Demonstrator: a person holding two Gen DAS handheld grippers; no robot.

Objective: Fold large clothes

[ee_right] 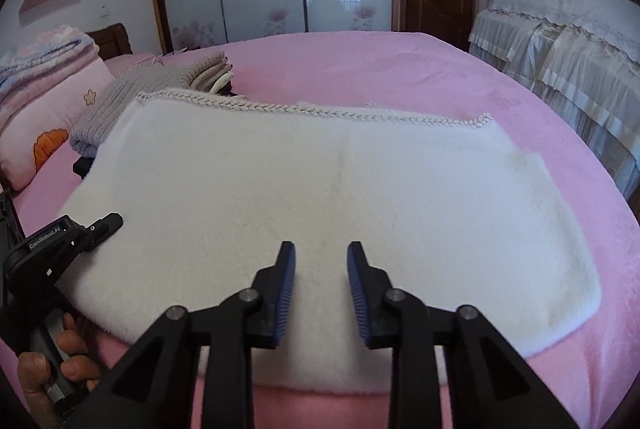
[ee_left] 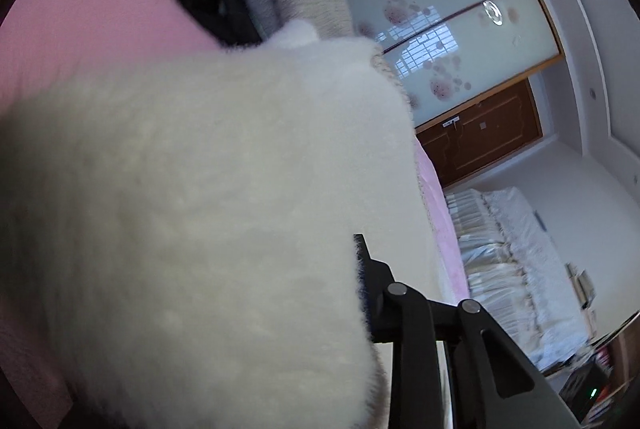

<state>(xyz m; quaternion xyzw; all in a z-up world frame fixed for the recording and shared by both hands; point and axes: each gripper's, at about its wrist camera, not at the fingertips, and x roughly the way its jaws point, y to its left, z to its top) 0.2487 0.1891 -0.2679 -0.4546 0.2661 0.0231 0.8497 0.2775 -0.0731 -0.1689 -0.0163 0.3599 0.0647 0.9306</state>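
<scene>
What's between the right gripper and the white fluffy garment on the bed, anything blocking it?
Nothing visible. The right gripper hovers directly over the near part of the white garment, with a gap between its fingers. The folded grey knit pile lies at the far left edge, out of the way.

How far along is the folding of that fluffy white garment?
Done: a grey knitted pile sits folded behind, and the fluffy white garment lies flat as a wide rectangle. In hand: the left gripper seems to pinch its left edge; the right gripper hangs open over the near edge. Left: folding it smaller.
</scene>
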